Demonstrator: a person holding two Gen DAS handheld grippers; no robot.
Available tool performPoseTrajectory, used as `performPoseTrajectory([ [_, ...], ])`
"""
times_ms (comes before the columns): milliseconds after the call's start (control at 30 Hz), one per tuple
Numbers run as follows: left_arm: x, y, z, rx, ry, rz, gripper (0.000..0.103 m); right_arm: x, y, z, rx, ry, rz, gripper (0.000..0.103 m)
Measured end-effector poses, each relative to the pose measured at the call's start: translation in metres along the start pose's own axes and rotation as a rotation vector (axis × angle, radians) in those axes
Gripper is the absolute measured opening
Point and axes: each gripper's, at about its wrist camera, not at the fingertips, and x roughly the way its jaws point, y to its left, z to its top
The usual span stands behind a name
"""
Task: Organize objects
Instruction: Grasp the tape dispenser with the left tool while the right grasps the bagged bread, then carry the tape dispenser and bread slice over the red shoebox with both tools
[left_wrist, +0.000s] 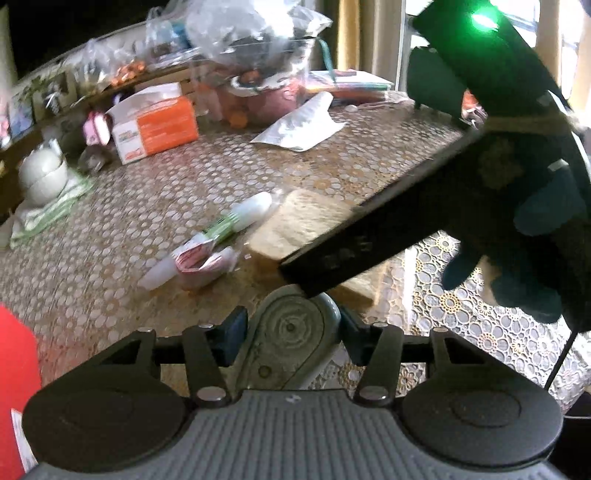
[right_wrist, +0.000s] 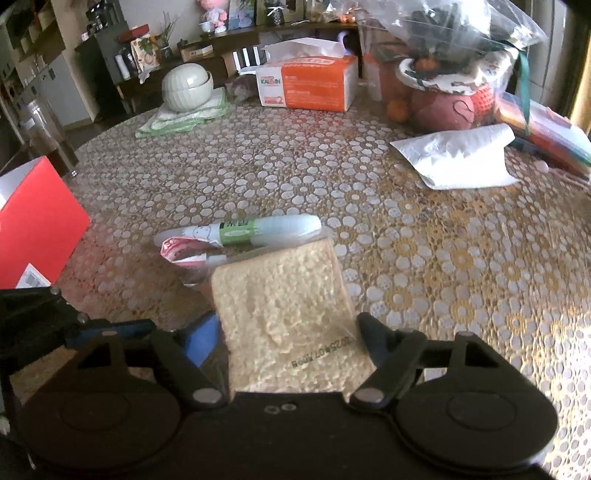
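Right up close, a grey teardrop-shaped dispenser (left_wrist: 284, 354) sits between the blue fingers of the left gripper (left_wrist: 291, 328), a pad hard against each side. Squeezing or only bracketing? Can't tell from here. It sits just beside the wrapped beige slab (right_wrist: 284, 295), on the slab's near-left corner.

Now sweeping across from the left. Far left of the slab stands a red box (right_wrist: 37, 229), well apart from it. Closer in, a crumpled red-and-white wrapper (right_wrist: 181, 254) lies just off the slab's far-left corner. Behind it, a white tube with a green label (right_wrist: 258, 230) lies on its side, along the slab's far edge.

And the slab itself, low on the lace-patterned worktop (right_wrist: 406, 240), has date print showing on its clear wrap. The right gripper (right_wrist: 288, 328) has it: fingers clamped on both long sides, blue pad on the left edge, black tip pressing the wrap on the right.

Beyond the slab to the right, well apart, a white paper towel (right_wrist: 461, 158) lies curled at one end. In the left wrist view a dark-gloved hand (left_wrist: 535, 206) grips the right gripper's handle.
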Motion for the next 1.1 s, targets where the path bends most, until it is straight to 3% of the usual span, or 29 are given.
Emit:
performPoseTrajectory([
  [533,-0.037,0.032,-0.014,-0.300,0.018,0.029,0.052,-0.055,0.016,-0.053,0.076,-0.004,0.006,0.078],
  [1100,-0.087,0.046,-0.022,-0.454,0.020,0.046,0.052,-0.110,0.069,-0.065,0.012,-0.048,0.028,0.078],
])
